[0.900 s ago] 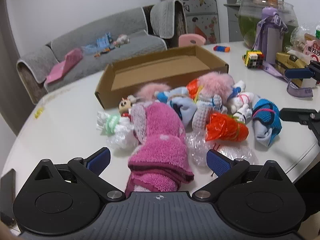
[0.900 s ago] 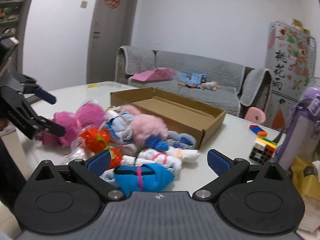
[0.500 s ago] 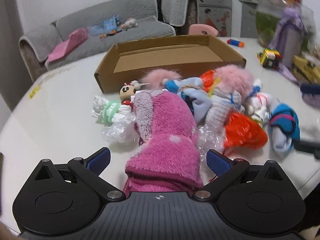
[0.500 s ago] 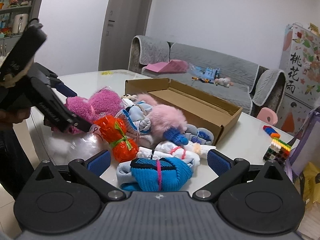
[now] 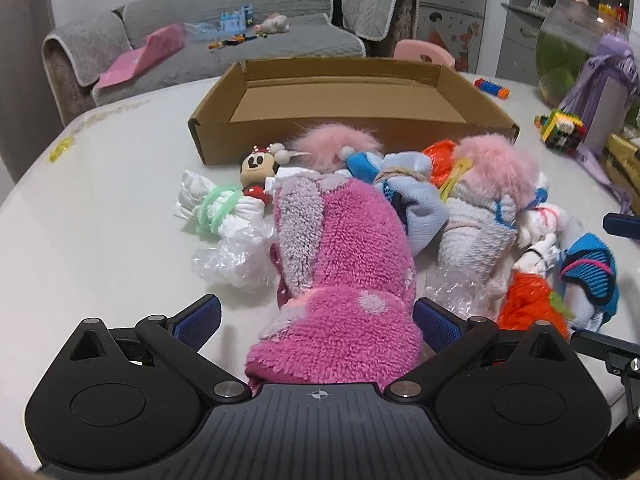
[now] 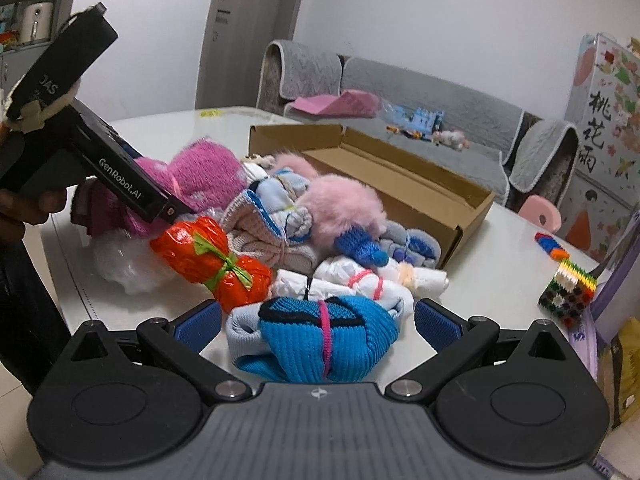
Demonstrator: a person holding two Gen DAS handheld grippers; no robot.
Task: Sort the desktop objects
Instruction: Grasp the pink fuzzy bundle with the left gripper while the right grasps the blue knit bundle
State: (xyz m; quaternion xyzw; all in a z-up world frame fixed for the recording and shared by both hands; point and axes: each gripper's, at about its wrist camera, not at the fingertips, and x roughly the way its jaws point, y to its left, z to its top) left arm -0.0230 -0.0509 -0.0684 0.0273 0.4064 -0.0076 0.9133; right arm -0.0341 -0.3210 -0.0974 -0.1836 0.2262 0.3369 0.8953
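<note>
Both hand-held grippers have advanced: left hand-held gripper [image 5: 316, 318] spread around the pink fuzzy sock [image 5: 340, 272], right hand-held gripper [image 6: 318, 320] spread around the blue sock [image 6: 320, 340]; other bundles crowd toward the cardboard box [image 5: 352, 96].

Magenta fleece sock [image 5: 344, 264], orange bundle [image 6: 212, 256], brown box [image 5: 352, 120], white table [image 5: 100, 240]

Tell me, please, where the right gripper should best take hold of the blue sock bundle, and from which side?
Grip the blue sock bundle across its middle, near the pink band, coming from the near side. It lies crosswise between the open right gripper.
</note>
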